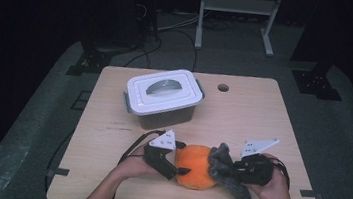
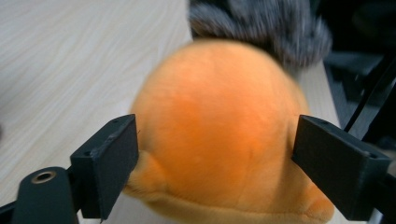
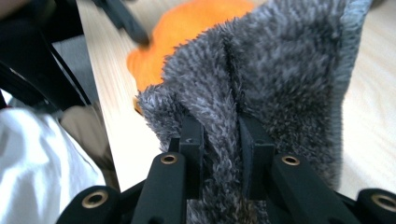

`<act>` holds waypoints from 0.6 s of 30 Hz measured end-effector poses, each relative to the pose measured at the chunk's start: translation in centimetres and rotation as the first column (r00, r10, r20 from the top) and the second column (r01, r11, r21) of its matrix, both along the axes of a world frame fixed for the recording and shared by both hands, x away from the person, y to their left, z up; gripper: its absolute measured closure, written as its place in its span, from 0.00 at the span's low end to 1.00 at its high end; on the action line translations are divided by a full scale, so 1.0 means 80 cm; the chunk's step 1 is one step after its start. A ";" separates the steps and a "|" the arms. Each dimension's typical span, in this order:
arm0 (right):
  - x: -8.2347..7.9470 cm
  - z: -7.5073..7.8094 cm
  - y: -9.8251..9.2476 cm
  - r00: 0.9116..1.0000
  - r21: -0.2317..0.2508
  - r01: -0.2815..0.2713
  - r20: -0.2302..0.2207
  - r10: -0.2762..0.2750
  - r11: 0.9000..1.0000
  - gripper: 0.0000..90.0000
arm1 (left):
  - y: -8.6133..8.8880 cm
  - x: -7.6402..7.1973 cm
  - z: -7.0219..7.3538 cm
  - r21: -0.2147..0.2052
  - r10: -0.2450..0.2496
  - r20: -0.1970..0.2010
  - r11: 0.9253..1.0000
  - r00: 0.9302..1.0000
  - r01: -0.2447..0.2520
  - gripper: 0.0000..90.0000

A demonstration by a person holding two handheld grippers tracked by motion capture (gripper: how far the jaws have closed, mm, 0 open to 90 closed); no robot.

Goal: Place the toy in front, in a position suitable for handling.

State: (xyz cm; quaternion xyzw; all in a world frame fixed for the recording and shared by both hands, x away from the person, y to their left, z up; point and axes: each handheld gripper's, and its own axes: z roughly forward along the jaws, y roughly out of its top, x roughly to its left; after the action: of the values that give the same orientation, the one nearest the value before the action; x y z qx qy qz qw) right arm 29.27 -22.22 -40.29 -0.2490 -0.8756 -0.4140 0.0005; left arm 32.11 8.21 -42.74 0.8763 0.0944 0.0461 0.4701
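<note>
A round orange plush toy lies near the table's front edge. My left gripper comes at it from the left, and in the left gripper view its black jaws touch both flanks of the toy. A grey fuzzy cloth drapes against the toy's right side. My right gripper is shut on that cloth; in the right gripper view the fabric is pinched in the narrow gap between the jaws, and the orange toy shows behind it. The grey cloth shows blurred beyond the toy.
A white lidded plastic box stands at the back left of the wooden table. A round hole sits near the table's far edge. Cables and a pale metal frame are on the floor behind.
</note>
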 end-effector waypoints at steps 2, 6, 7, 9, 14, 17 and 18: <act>0.001 0.008 0.001 1.000 0.021 0.009 0.021 -0.010 1.000 0.82 | -0.003 -0.003 -0.002 0.010 -0.006 0.014 1.000 1.000 0.006 0.16; 0.007 0.018 0.006 0.997 0.038 0.041 0.064 -0.044 0.998 0.82 | -0.007 -0.007 0.000 0.023 -0.027 0.040 0.999 0.999 0.026 0.16; 0.010 0.018 0.007 0.997 0.042 0.047 0.067 -0.050 0.998 0.82 | -0.008 -0.008 -0.001 0.023 -0.032 0.044 0.999 0.999 0.031 0.16; 0.013 0.014 0.009 0.997 0.040 0.047 0.055 -0.049 0.998 0.82 | -0.008 -0.009 -0.001 0.031 -0.038 0.049 0.999 0.998 0.036 0.16; 0.013 0.000 0.002 1.000 0.027 0.020 -0.012 -0.019 0.999 0.82 | -0.007 -0.009 0.002 0.014 -0.037 0.036 0.999 0.999 0.037 0.16; 0.010 -0.007 -0.012 0.998 0.011 0.024 -0.051 -0.023 1.000 0.81 | -0.009 -0.011 0.001 0.022 -0.040 0.043 0.999 0.998 0.039 0.16; 0.010 -0.006 -0.016 0.998 0.021 0.027 -0.055 -0.026 0.999 0.81 | -0.009 -0.011 0.002 0.031 -0.044 0.050 0.999 0.998 0.043 0.16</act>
State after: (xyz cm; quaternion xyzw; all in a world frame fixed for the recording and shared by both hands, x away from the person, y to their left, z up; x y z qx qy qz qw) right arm 30.03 -23.49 -40.77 -0.2717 -0.8673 -0.4166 0.0216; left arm 31.20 7.46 -42.62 0.8836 0.0626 0.0595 0.4602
